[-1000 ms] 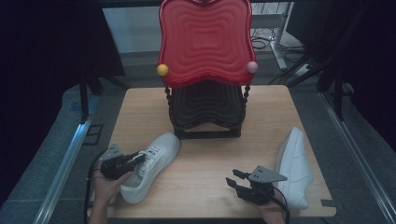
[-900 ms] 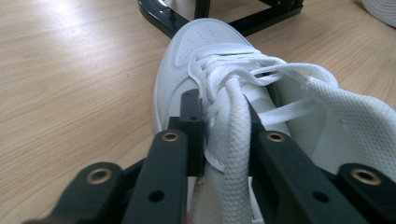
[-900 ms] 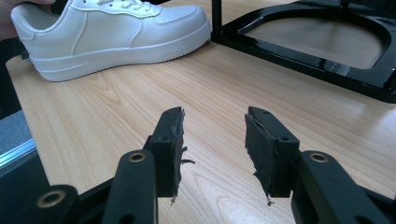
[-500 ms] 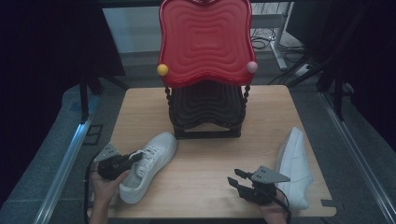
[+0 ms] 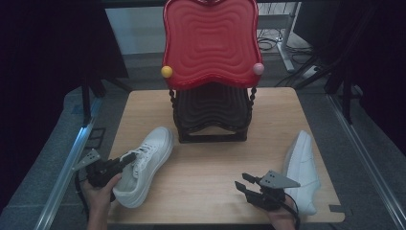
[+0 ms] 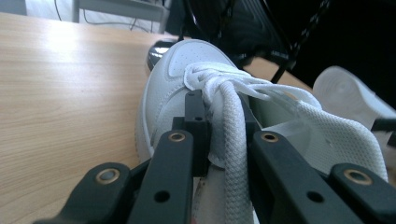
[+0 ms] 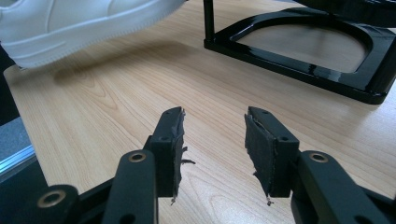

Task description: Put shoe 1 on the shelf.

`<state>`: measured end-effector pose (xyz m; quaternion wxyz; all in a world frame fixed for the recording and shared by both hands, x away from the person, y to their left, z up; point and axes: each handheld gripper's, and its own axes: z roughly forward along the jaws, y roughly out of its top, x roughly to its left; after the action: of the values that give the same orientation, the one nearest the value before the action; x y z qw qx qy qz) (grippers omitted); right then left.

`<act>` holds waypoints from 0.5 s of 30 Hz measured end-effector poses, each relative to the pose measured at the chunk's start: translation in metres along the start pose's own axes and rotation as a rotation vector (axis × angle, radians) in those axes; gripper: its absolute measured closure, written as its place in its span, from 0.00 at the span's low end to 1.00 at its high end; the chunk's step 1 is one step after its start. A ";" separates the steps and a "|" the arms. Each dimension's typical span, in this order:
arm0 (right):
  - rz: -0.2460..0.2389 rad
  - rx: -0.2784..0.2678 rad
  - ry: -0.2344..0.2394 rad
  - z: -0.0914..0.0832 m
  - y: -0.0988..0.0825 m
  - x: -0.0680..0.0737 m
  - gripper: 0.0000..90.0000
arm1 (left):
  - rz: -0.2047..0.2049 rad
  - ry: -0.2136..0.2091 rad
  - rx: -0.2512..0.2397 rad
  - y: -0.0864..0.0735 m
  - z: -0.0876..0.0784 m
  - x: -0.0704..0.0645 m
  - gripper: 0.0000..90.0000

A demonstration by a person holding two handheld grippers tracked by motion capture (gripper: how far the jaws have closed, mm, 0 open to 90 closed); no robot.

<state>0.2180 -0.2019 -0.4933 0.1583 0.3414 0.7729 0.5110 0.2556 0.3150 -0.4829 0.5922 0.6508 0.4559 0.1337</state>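
Left gripper (image 5: 128, 157) closed on shoe (image 5: 143, 165) — lifted.

1. You see the table (image 5: 201, 158) lit from above while its surroundings stay dark.
2. Glare whitens its wood left of the shoe (image 6: 187, 88).
3. Your nearest jaws blur.

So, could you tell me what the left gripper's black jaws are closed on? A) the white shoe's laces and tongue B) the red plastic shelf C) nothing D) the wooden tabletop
A: in the left gripper view the left gripper pinches the white lace-up shoe by its thick white laces and tongue.
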 end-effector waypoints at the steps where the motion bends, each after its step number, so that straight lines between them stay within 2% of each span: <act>1: 0.002 0.002 0.001 0.000 0.000 0.000 0.63 | -0.001 -0.003 -0.016 0.000 -0.002 0.000 0.92; 12: 0.014 0.017 0.007 0.004 -0.003 -0.002 0.61 | -0.065 -0.016 -0.129 0.004 -0.018 0.003 0.92; 13: 0.020 0.023 0.010 0.005 -0.004 -0.002 0.61 | -0.081 -0.019 -0.148 0.006 -0.020 0.004 0.92; 15: 0.019 0.024 0.010 0.005 -0.004 -0.003 0.61 | -0.092 -0.020 -0.158 0.006 -0.022 0.005 0.92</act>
<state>0.2213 -0.2012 -0.4993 0.1456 0.3479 0.7766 0.5047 0.2455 0.3335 -0.4734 0.6516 0.5818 0.4675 0.1354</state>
